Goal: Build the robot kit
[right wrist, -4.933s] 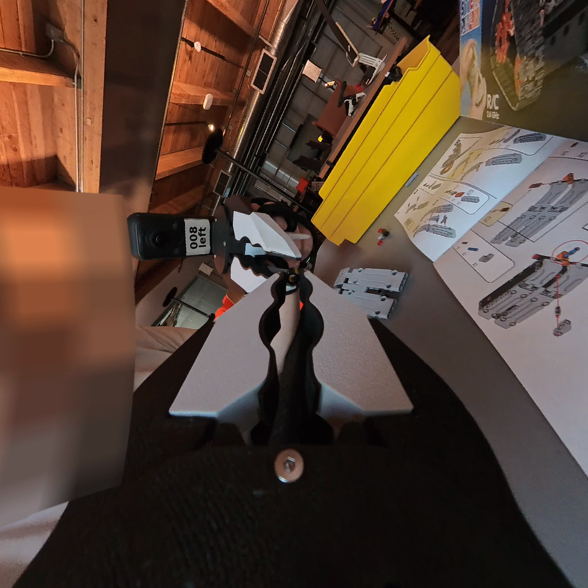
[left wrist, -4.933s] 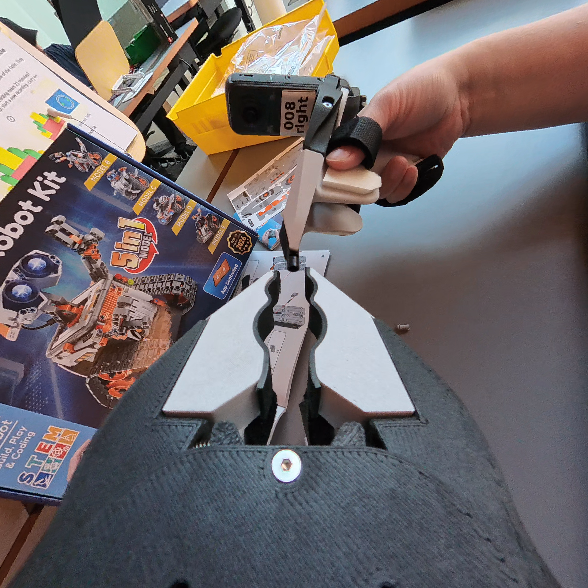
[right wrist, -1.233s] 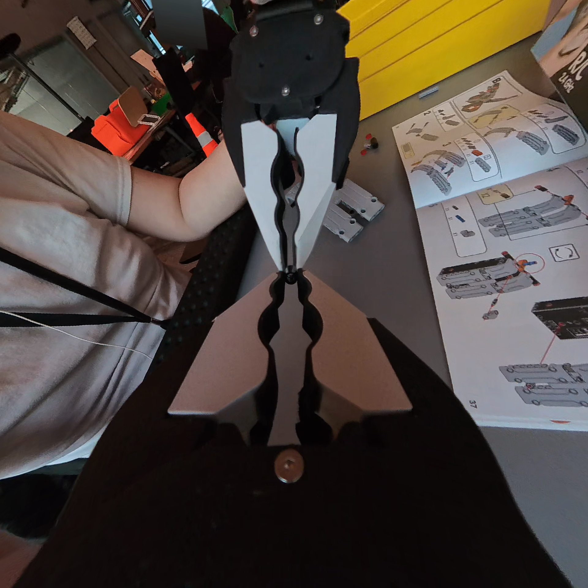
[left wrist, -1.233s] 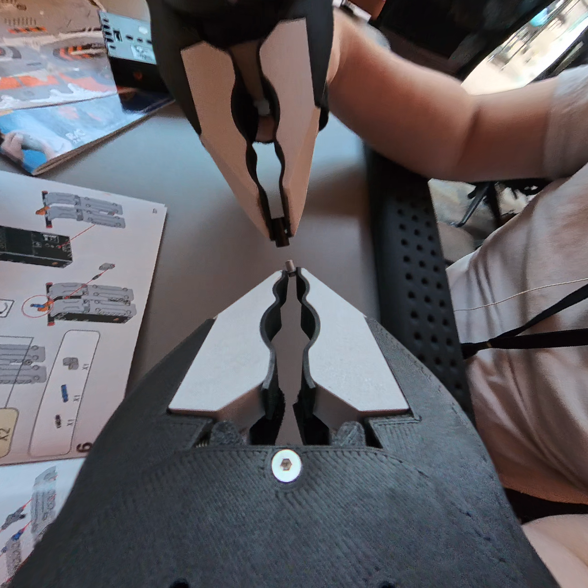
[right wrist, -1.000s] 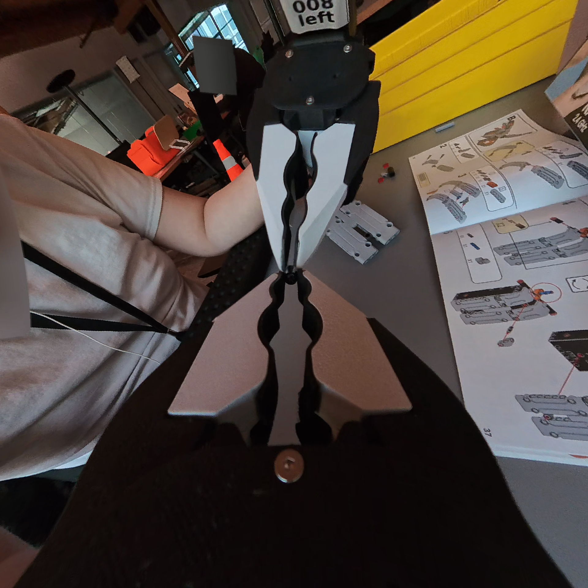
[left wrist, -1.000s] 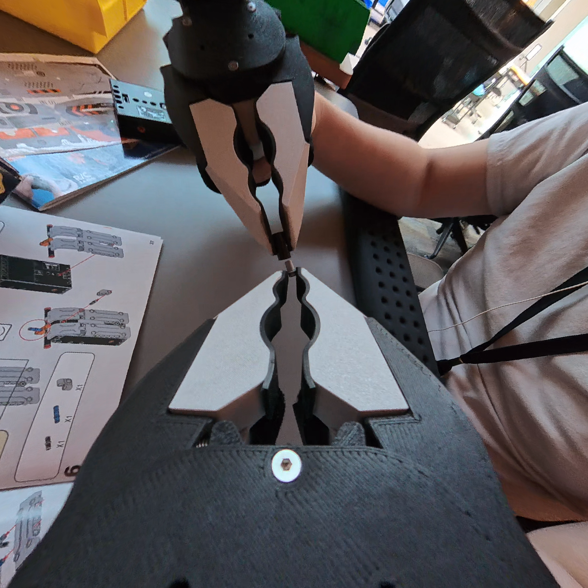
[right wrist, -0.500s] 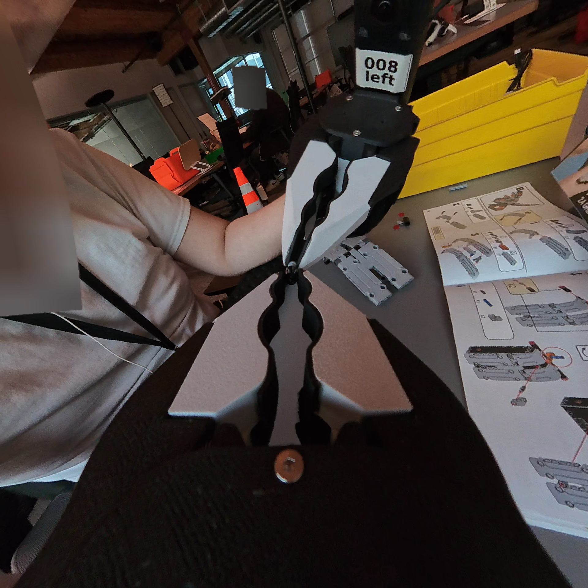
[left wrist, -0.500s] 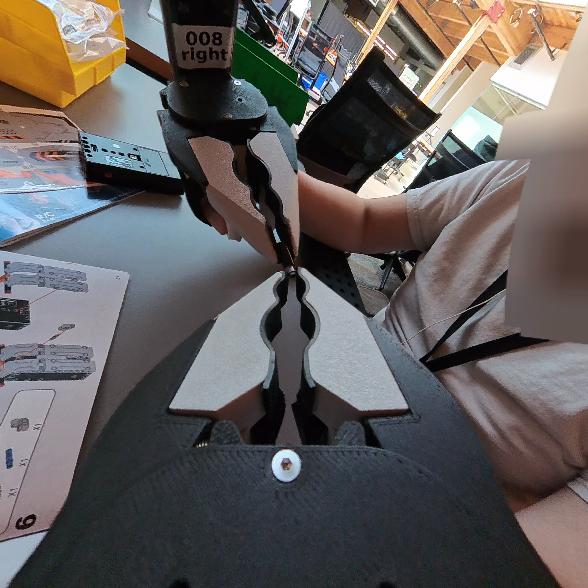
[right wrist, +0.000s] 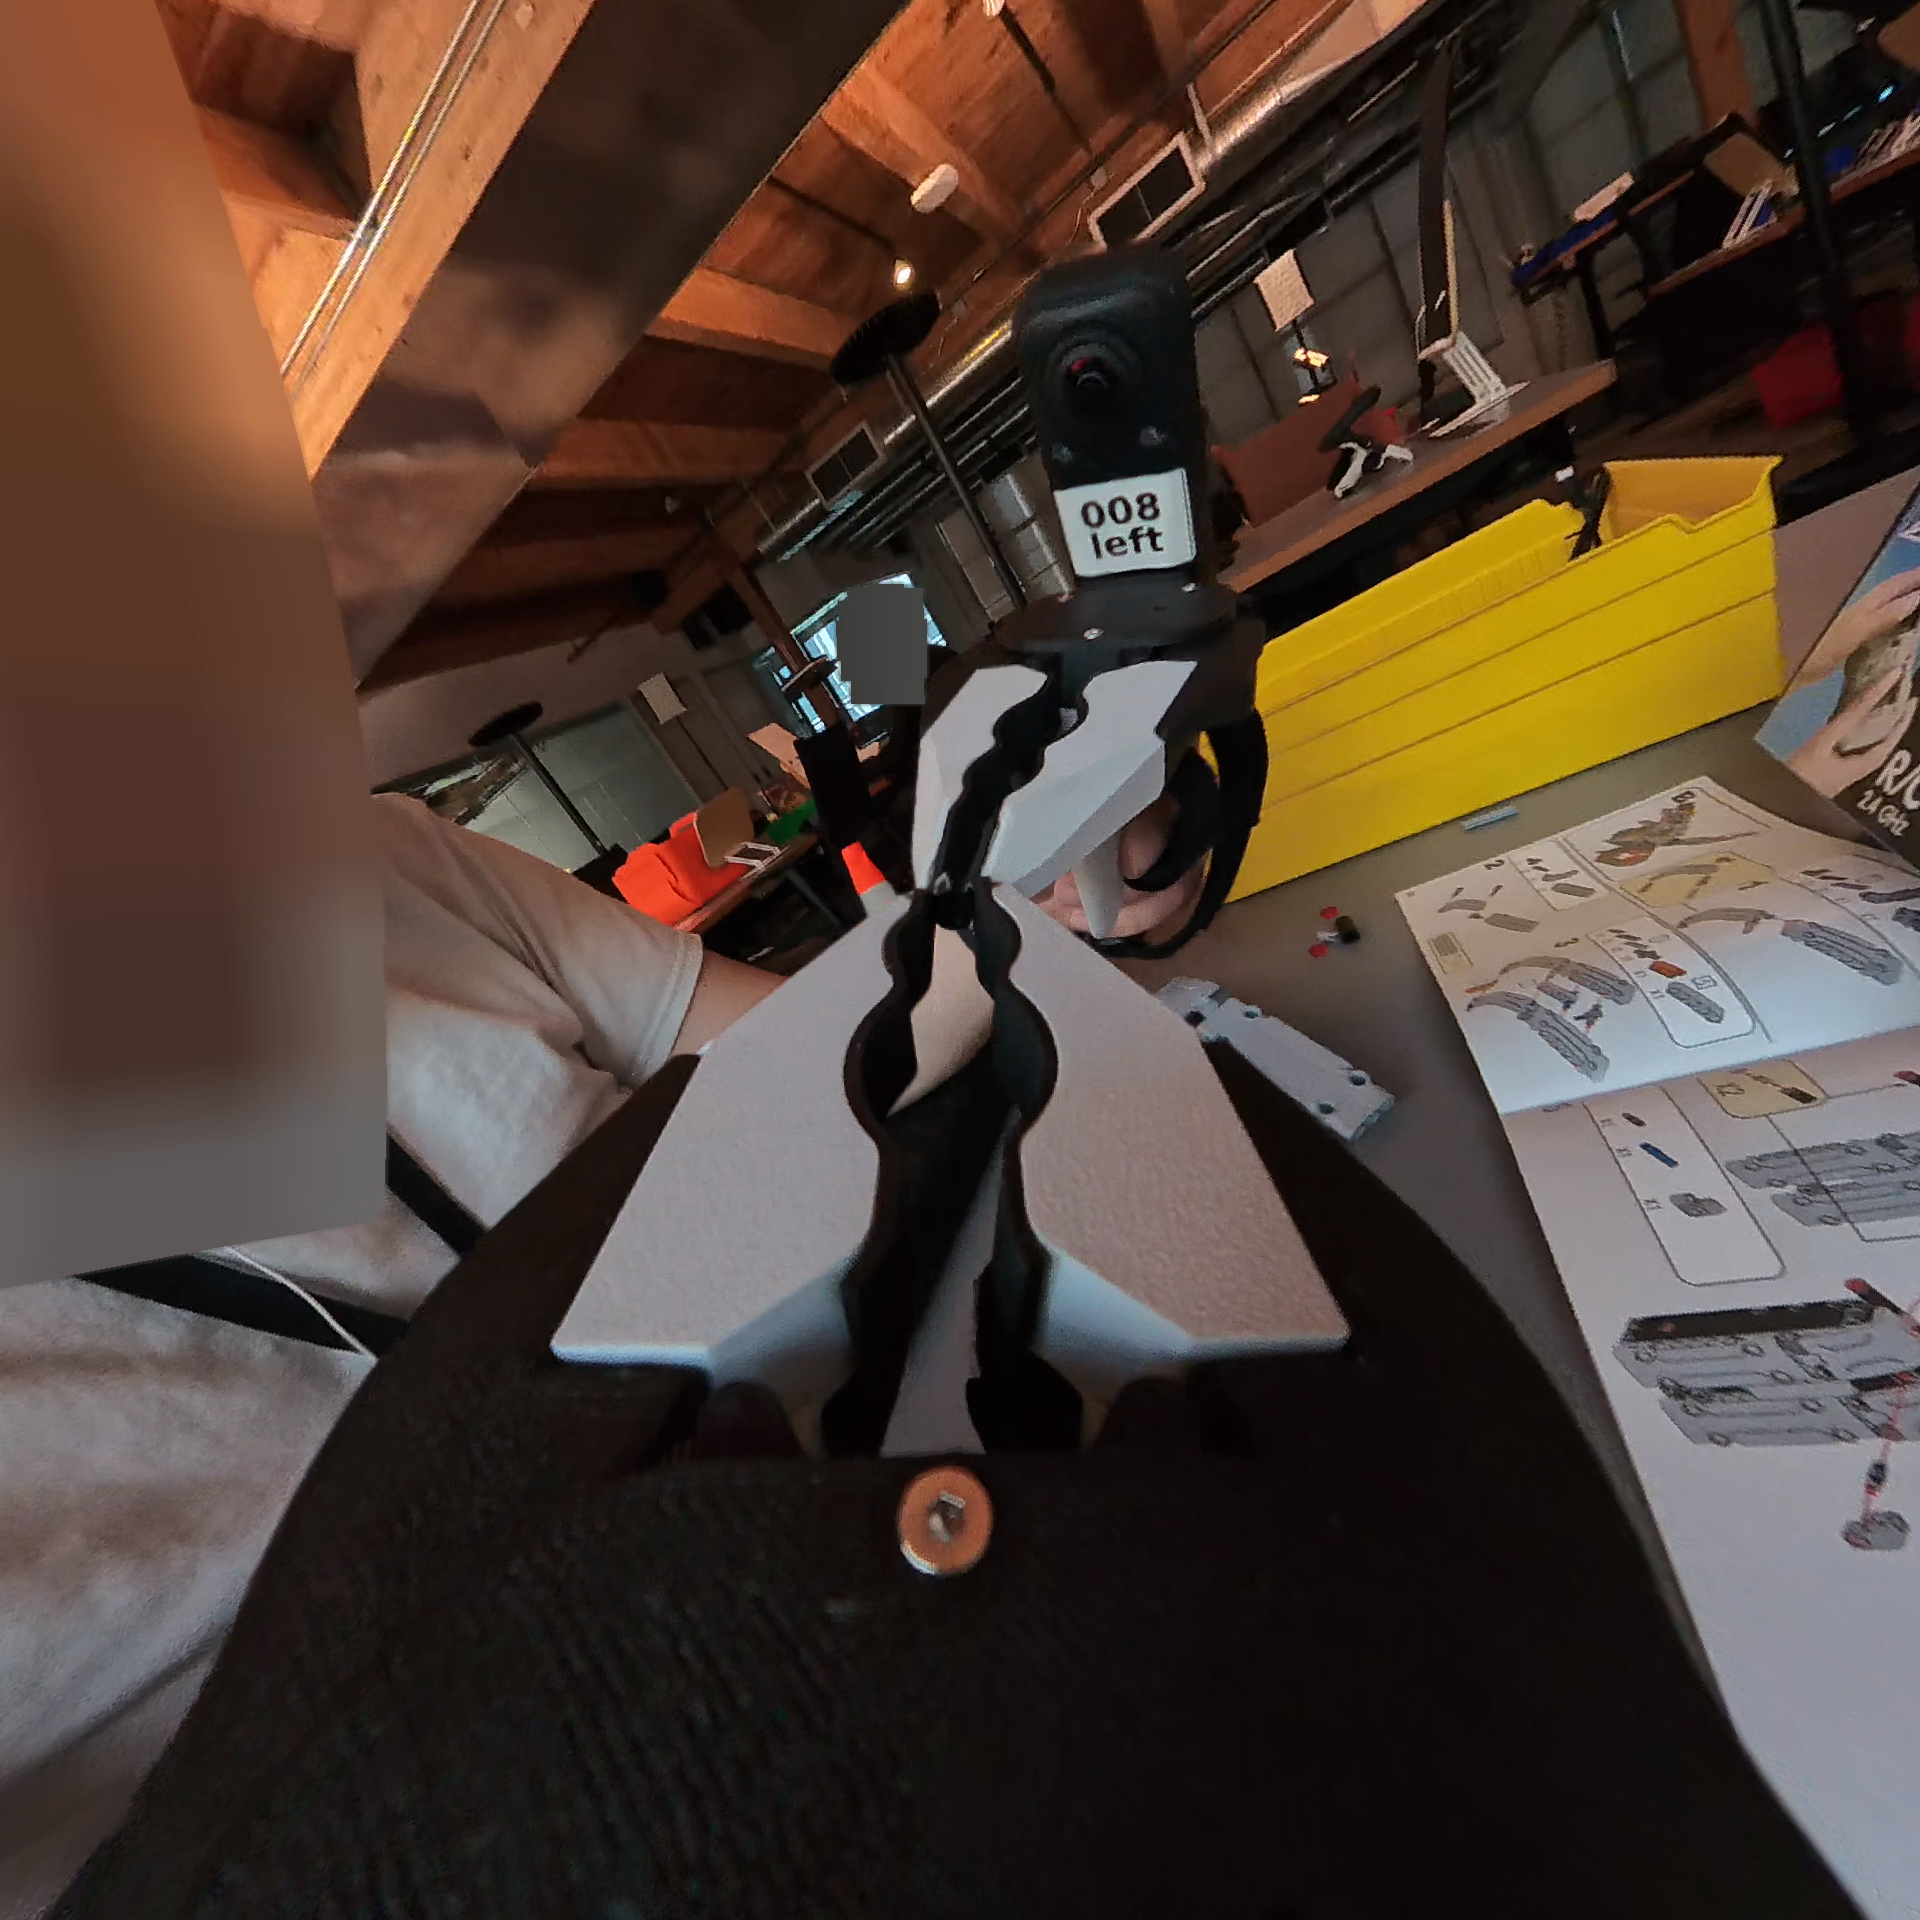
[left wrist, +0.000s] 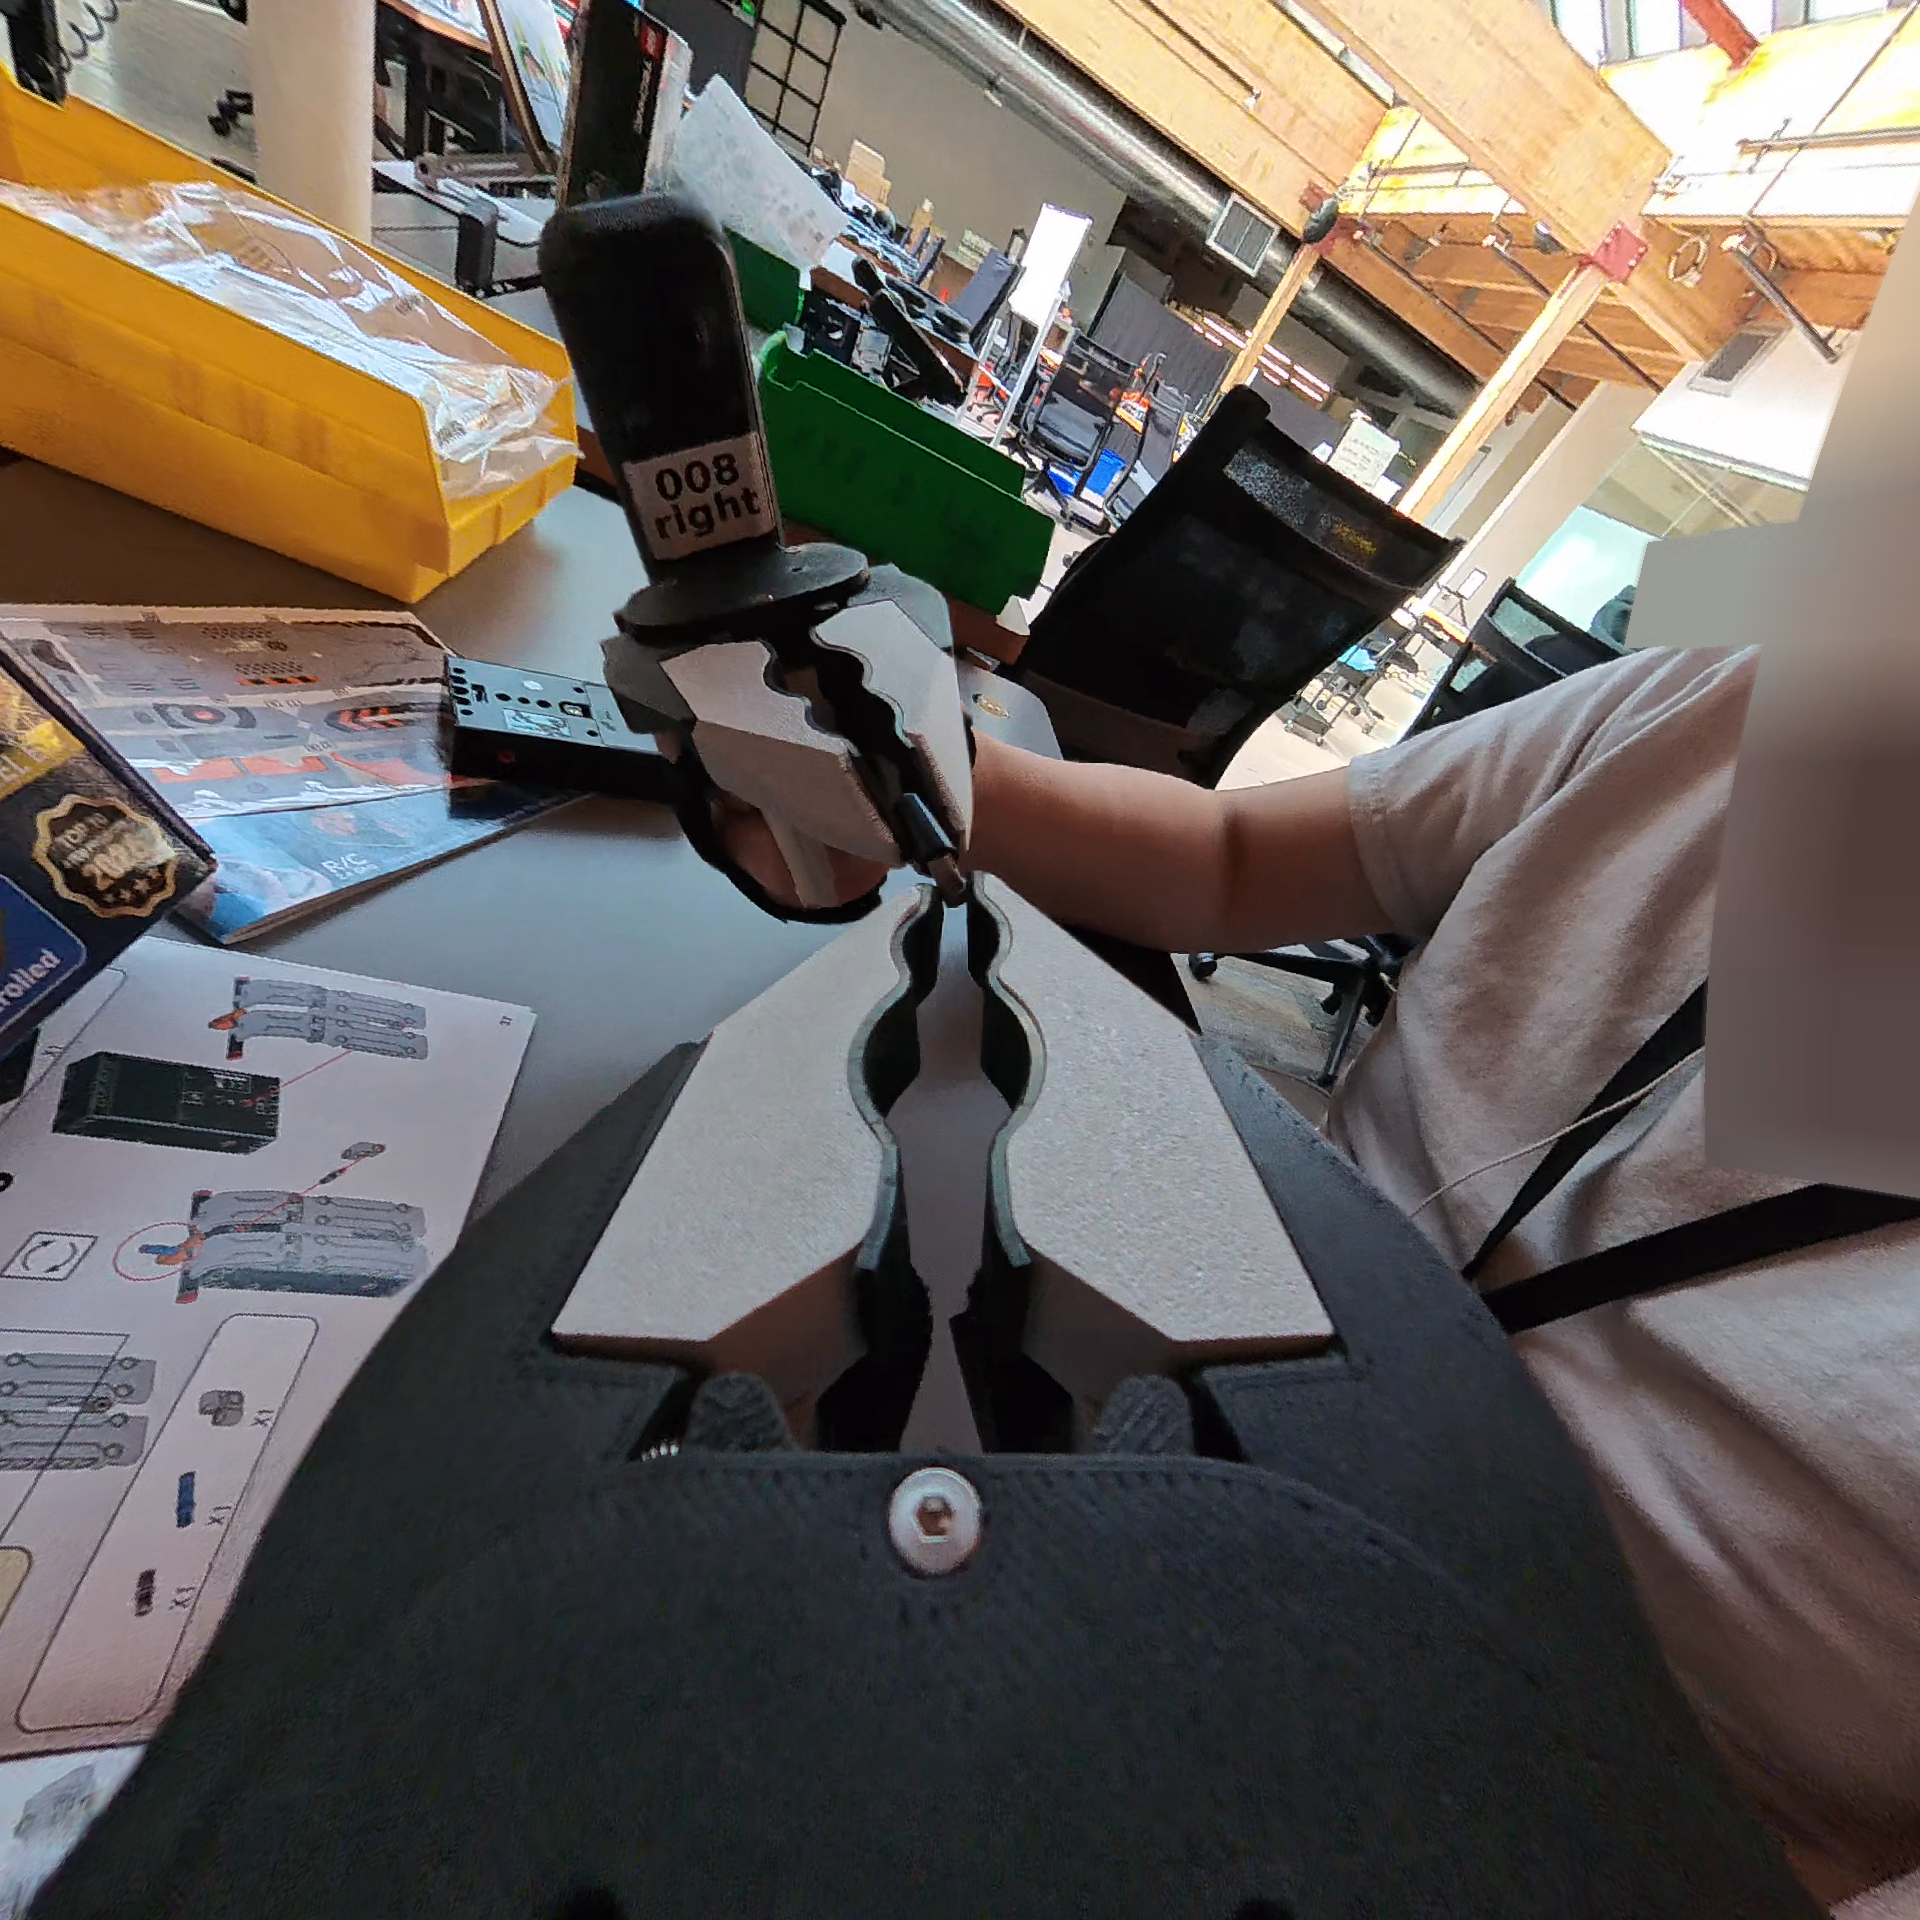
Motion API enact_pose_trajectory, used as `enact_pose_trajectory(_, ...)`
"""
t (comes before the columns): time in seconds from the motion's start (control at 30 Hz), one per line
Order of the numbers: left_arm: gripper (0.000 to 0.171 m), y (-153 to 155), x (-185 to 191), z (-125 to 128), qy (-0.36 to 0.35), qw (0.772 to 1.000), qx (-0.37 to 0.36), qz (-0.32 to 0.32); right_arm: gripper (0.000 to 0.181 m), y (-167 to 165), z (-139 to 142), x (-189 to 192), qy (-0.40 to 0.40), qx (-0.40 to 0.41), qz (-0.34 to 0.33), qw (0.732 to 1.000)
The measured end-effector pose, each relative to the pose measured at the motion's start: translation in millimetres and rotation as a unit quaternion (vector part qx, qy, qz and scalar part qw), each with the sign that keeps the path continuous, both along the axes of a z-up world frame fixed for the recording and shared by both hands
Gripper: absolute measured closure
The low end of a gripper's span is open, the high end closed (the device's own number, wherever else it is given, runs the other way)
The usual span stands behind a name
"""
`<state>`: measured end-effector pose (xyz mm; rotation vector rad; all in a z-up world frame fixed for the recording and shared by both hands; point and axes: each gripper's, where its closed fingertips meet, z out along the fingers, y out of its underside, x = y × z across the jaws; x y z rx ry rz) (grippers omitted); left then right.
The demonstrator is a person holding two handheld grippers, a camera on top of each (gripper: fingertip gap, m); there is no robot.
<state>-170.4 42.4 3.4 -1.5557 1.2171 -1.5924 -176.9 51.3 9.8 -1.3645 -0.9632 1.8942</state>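
Grey tabletop [left wrist: 582,935] strewn with instruction sheets [right wrist: 1662,1039]: mid-frame, my left gripper [left wrist: 953,906] and right gripper [left wrist: 928,831], both pinched nearly closed, meet tip to tip on a small dark pin [left wrist: 932,844], its joining apparently unfinished.

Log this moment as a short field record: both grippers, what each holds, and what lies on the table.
left gripper: jaws nearly shut, tips meeting the right gripper's; held part too small to tell
right gripper: jaws shut on a small dark pin
contact: the two grippers meet tip to tip above the table edge
table: open instruction booklet, grey plates, yellow bin, black box
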Motion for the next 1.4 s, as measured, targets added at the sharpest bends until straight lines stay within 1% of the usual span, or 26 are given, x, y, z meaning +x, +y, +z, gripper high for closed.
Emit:
enact_pose_trajectory(0.17,0.17,-4,1,-5,0.008,0.999,-0.03,-0.021,0.175,-4,-5,1,-0.021,0.014,0.012,1.0)
enact_pose_trajectory(0.23,0.17,-5,1,-12,0.025,0.998,-0.041,-0.029,0.176,-5,-12,2,-0.045,0.032,0.011,0.998)
enact_pose_trajectory(0.4,0.169,-21,1,-27,0.069,0.991,-0.082,-0.078,0.176,-21,-28,2,-0.089,0.079,0.048,0.992)
enact_pose_trajectory(0.5,0.169,-25,2,-34,0.085,0.986,-0.103,-0.096,0.175,-25,-35,3,-0.104,0.087,0.064,0.989)
enact_pose_trajectory(0.63,0.17,-27,1,-34,0.081,0.983,-0.125,-0.106,0.175,-27,-36,3,-0.09,0.08,0.076,0.99)
enact_pose_trajectory(0.77,0.17,-34,0,-43,0.106,0.976,-0.141,-0.13,0.175,-34,-45,1,-0.1,0.096,0.095,0.986)
enact_pose_trajectory(0.83,0.169,-36,0,-44,0.105,0.973,-0.152,-0.137,0.175,-35,-46,1,-0.091,0.092,0.102,0.986)
enact_pose_trajectory(0.9,0.17,-34,-1,-43,0.102,0.971,-0.166,-0.137,0.175,-34,-46,1,-0.08,0.085,0.102,0.988)
enact_pose_trajectory(1.0,0.17,-33,-1,-50,0.115,0.967,-0.18,-0.137,0.175,-33,-53,1,-0.073,0.094,0.109,0.987)
enact_pose_trajectory(1.07,0.17,-32,0,-54,0.117,0.964,-0.194,-0.139,0.175,-32,-57,2,-0.064,0.081,0.116,0.988)
enact_pose_trajectory(1.2,0.17,-23,0,-57,0.113,0.964,-0.208,-0.122,0.175,-22,-61,2,-0.05,0.052,0.107,0.992)
enact_pose_trajectory(1.4,0.17,-25,0,-65,0.131,0.958,-0.22,-0.131,0.175,-24,-69,0,-0.048,0.043,0.12,0.991)
